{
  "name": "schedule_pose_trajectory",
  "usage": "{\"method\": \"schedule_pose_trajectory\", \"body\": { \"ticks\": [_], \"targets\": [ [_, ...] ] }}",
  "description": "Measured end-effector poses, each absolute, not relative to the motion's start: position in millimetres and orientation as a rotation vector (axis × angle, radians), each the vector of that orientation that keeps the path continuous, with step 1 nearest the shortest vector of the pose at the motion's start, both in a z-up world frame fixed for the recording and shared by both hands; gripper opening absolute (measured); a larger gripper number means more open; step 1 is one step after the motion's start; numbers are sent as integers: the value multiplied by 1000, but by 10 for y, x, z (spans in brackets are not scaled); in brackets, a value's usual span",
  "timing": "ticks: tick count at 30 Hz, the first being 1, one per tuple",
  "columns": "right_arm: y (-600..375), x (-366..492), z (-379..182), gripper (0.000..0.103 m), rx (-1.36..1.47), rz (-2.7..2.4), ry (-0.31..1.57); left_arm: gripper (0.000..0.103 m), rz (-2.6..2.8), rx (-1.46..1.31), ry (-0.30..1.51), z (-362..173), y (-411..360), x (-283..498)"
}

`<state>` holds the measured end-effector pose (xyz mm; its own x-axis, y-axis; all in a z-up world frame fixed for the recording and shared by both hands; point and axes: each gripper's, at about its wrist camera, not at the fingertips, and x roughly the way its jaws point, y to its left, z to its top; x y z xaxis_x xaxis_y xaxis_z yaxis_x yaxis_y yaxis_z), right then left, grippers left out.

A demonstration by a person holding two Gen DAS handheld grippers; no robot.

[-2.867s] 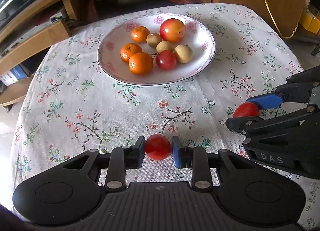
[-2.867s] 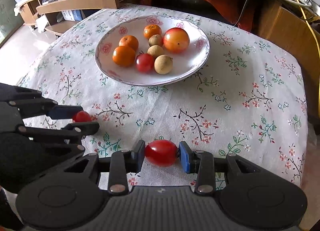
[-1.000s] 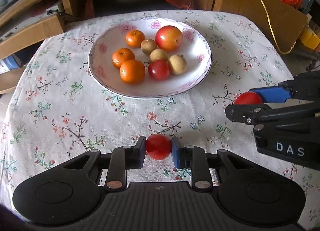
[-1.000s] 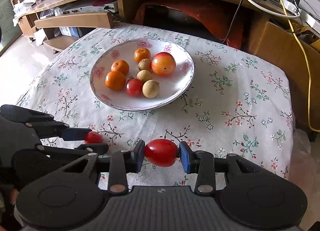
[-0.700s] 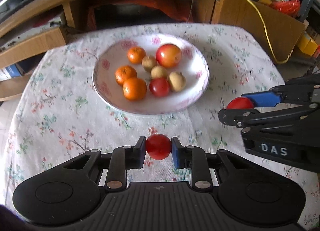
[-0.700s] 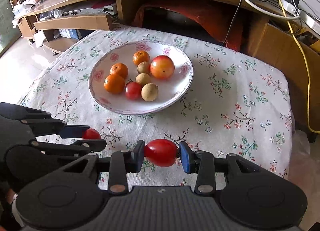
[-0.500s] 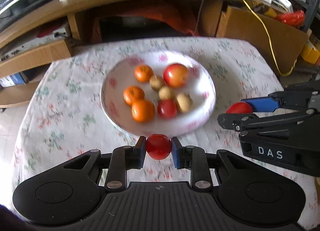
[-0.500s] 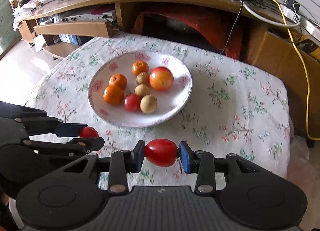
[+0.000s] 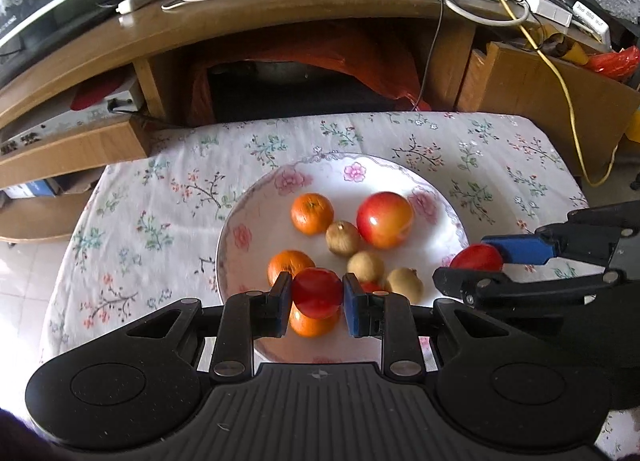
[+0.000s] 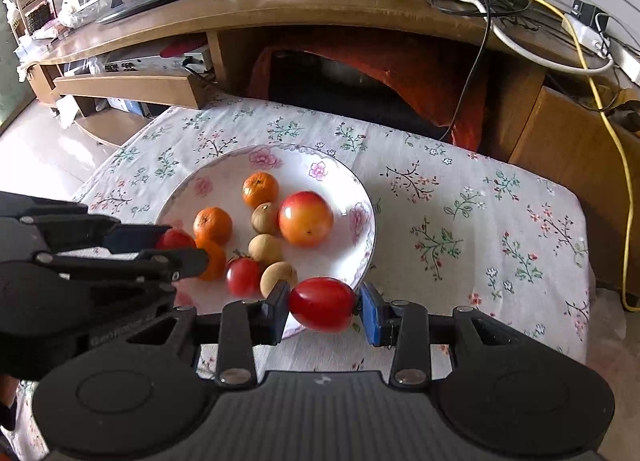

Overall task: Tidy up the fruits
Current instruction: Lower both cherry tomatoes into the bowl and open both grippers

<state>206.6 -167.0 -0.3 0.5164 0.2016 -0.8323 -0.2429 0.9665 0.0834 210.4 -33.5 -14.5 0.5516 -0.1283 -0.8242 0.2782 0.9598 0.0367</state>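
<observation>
Both grippers have moved from the bare tablecloth (image 9: 168, 197) to the plate (image 9: 256, 221), each clamped on a small tomato: the left gripper (image 9: 316, 298) holds a round one (image 9: 317, 293) over the plate's near side, the right gripper (image 10: 322, 306) an oval one (image 10: 322, 303) above its rim. The plate holds an apple (image 9: 385, 218), three oranges, three brown fruits and a tomato (image 10: 243, 276)

Yellow cable (image 9: 560, 73) drapes over the wooden desk (image 9: 280, 17).
</observation>
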Motion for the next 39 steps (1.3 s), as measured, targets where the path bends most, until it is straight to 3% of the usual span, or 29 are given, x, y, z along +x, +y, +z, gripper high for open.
{"method": "schedule_pose_trajectory", "body": {
  "ticks": [21,39],
  "targets": [
    [-1563,2278,-152,39,-53,276,982,33,-207,209,963,-219,-328,2257],
    [-1569,2253,-111,39,-55,258,949,45,-189,213,932,-148,-317,2241]
  ]
}}
